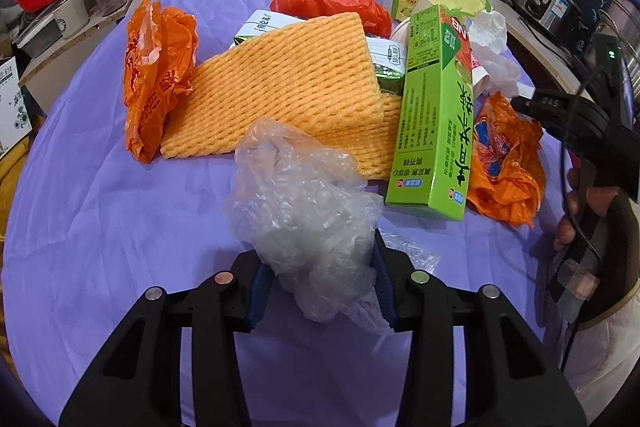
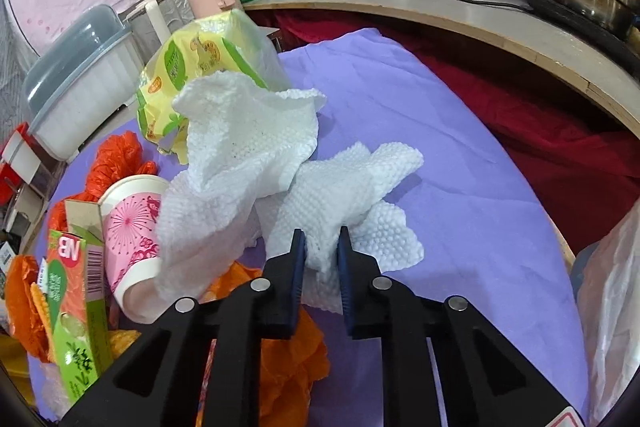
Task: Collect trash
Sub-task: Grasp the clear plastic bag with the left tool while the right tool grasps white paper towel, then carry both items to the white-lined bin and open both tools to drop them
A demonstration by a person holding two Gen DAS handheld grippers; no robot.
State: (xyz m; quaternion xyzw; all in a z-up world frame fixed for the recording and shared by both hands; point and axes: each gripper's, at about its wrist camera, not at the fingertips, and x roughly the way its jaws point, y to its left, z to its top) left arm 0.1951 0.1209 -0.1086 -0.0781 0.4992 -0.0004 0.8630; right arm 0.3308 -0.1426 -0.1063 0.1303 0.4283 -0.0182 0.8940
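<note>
Left tool (image 1: 320, 279) clenched on clear plastic bag (image 1: 304, 195), bunched above the purple-covered table (image 1: 100, 227) for carrying off; right tool (image 2: 322, 255) pinching white paper towel (image 2: 320, 187) by its near fold, ready to lift.

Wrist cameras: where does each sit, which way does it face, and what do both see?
Left wrist: on the left gripper, looking down over the purple tablecloth; its fingers pinch a crumpled clear plastic bag; the person's other hand shows.
Right wrist: on the right gripper, facing the counter; fingers pinch white paper towel.
Shared: green cardboard box.
</note>
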